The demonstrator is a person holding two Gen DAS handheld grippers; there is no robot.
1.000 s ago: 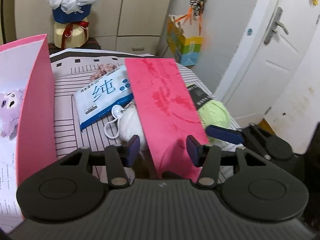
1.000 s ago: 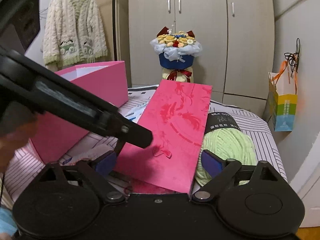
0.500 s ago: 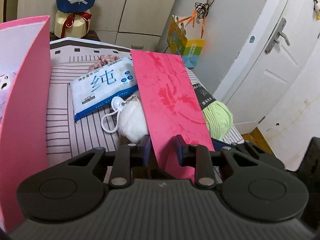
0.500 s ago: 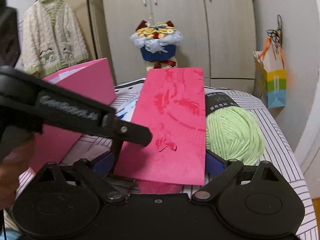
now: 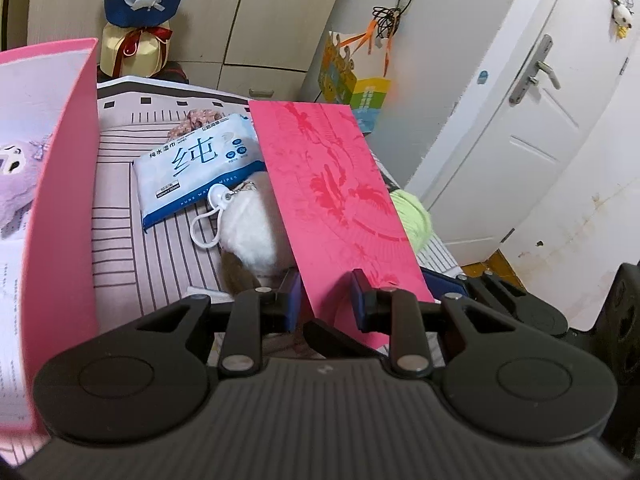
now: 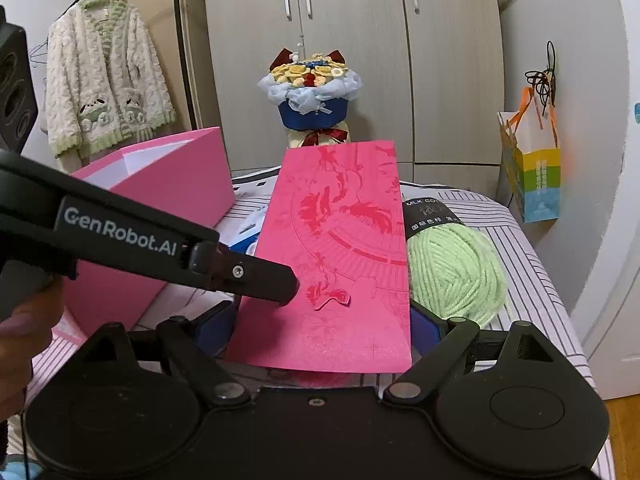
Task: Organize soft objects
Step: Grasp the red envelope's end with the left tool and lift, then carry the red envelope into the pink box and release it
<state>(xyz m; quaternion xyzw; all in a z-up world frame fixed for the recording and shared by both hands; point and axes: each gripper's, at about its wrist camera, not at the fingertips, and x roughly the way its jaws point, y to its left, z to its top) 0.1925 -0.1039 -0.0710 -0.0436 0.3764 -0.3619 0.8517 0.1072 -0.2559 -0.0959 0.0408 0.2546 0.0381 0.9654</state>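
Observation:
My left gripper [image 5: 325, 294] is shut on the near edge of a red patterned envelope [image 5: 332, 196], held tilted above the striped bed. The envelope also shows in the right wrist view [image 6: 344, 256], with the left gripper's finger [image 6: 256, 276] at its left edge. My right gripper [image 6: 320, 326] is open with its jaws wide on either side of the envelope's lower end, not touching it. A green yarn ball [image 6: 456, 272] lies to the right. A white fluffy keychain [image 5: 250, 232] and a wet wipes pack [image 5: 196, 168] lie left of the envelope.
A tall pink box [image 5: 60, 200] stands open at the left, with a purple plush [image 5: 16, 184] printed or resting inside. A flower bouquet [image 6: 312, 92] stands behind the bed. A paper bag [image 6: 532, 176] hangs at the right wall. The bed's edge [image 6: 560, 320] runs on the right.
The left gripper closed on the envelope's near edge and lifted it slightly. The right gripper stayed open and moved a little closer.

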